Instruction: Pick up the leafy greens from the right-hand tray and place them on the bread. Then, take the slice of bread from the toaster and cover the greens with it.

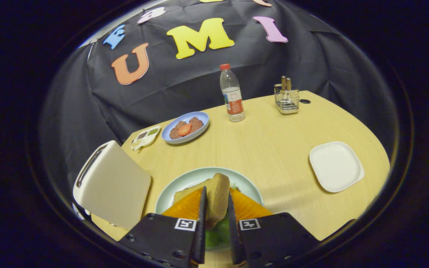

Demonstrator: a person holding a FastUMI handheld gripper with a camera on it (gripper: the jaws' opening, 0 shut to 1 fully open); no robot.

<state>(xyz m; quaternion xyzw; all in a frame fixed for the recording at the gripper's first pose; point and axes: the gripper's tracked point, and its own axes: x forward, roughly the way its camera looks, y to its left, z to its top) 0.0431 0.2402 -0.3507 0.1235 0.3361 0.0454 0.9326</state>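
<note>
My gripper (216, 203) is shut on a slice of bread (216, 197), held on edge between both fingers just above a pale green plate (199, 175). Leafy greens (218, 232) show under the slice, low between the fingers. Another piece of bread (184, 193) lies on the plate to the left of the held slice, partly hidden by the left finger. The white toaster (112, 184) stands to the left of the plate, close to the table's edge.
A white square tray (335, 165) lies to the right of the plate. Farther back are a blue plate (185, 127) with brown food and a red slice, a small divided dish (145, 137), a water bottle (232, 93) and a wire holder (286, 97).
</note>
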